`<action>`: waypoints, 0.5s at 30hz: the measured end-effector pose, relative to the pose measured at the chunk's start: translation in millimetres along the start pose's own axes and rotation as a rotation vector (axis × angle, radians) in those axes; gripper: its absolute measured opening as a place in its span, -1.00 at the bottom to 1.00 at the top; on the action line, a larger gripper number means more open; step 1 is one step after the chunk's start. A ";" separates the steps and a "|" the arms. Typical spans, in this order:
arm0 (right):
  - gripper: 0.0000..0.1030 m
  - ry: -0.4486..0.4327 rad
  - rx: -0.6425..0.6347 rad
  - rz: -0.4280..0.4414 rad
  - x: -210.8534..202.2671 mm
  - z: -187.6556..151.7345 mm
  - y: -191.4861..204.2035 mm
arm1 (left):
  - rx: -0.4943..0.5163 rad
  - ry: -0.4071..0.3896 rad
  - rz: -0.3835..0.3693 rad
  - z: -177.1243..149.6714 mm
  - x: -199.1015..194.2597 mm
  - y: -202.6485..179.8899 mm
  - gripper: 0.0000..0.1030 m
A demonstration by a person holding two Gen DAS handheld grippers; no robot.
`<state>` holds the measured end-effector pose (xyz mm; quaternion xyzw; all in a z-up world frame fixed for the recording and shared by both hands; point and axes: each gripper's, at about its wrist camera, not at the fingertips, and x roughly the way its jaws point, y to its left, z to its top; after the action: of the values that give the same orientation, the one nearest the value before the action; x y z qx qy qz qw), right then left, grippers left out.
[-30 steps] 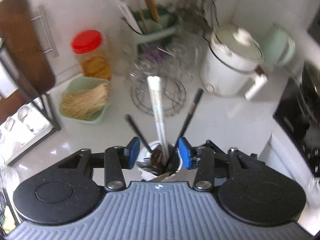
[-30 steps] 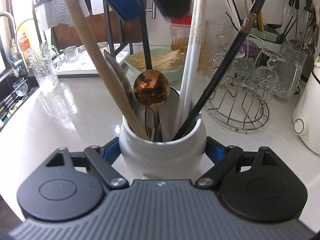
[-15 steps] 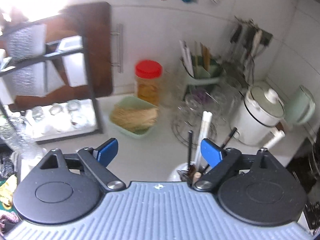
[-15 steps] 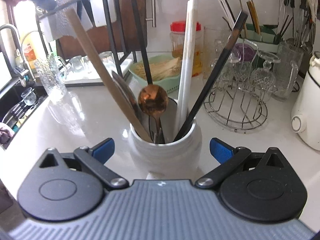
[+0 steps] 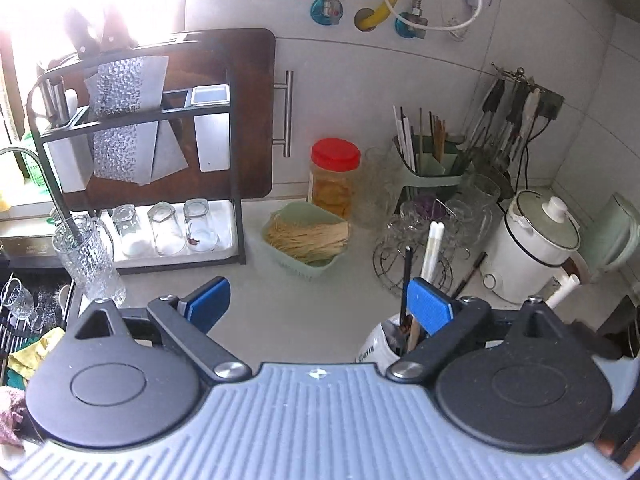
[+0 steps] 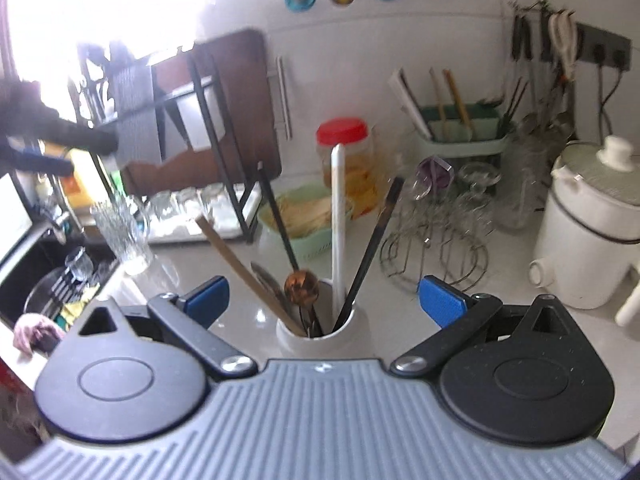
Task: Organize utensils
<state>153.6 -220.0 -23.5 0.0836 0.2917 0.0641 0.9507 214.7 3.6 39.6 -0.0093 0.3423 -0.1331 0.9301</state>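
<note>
A white ceramic utensil jar stands on the counter. It holds a wooden stick, a copper spoon, white chopsticks and black chopsticks. My right gripper is open and empty, raised above and behind the jar. My left gripper is open and empty, high above the counter; the jar shows low behind its right finger.
A green basket of sticks, a red-lidded jar, a green chopstick caddy, a wire glass rack and a white cooker stand at the back. A black dish rack and sink lie left.
The right gripper let go of the jar, opened and pulled up and back. The left gripper opened above the utensils and rose higher, away from the jar.
</note>
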 end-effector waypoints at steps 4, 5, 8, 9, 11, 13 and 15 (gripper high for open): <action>1.00 -0.047 0.031 -0.005 -26.3 6.7 -3.9 | -0.009 -0.033 0.042 -14.8 -19.0 -3.3 0.89; 1.00 -0.054 0.025 -0.004 -31.5 7.7 -4.0 | -0.020 -0.039 0.048 -18.6 -22.9 -4.0 0.89; 1.00 -0.071 0.012 0.005 -46.0 7.9 -8.0 | -0.053 -0.052 0.071 -32.5 -35.1 -9.7 0.89; 1.00 -0.070 0.011 0.011 -50.9 8.2 -9.3 | -0.067 -0.050 0.082 -37.7 -39.3 -12.0 0.89; 1.00 -0.067 0.005 0.024 -62.1 8.1 -11.8 | -0.091 -0.055 0.095 -48.4 -48.9 -16.7 0.89; 1.00 -0.073 -0.005 0.035 -74.9 5.8 -15.0 | -0.096 -0.054 0.114 -58.2 -57.0 -23.7 0.89; 1.00 -0.071 -0.014 0.047 -85.8 2.0 -17.7 | -0.099 -0.054 0.131 -68.6 -66.4 -30.6 0.89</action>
<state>85.6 -252.2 21.3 0.0862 0.2554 0.0853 0.9592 115.1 -4.0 32.5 -0.0365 0.3233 -0.0543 0.9440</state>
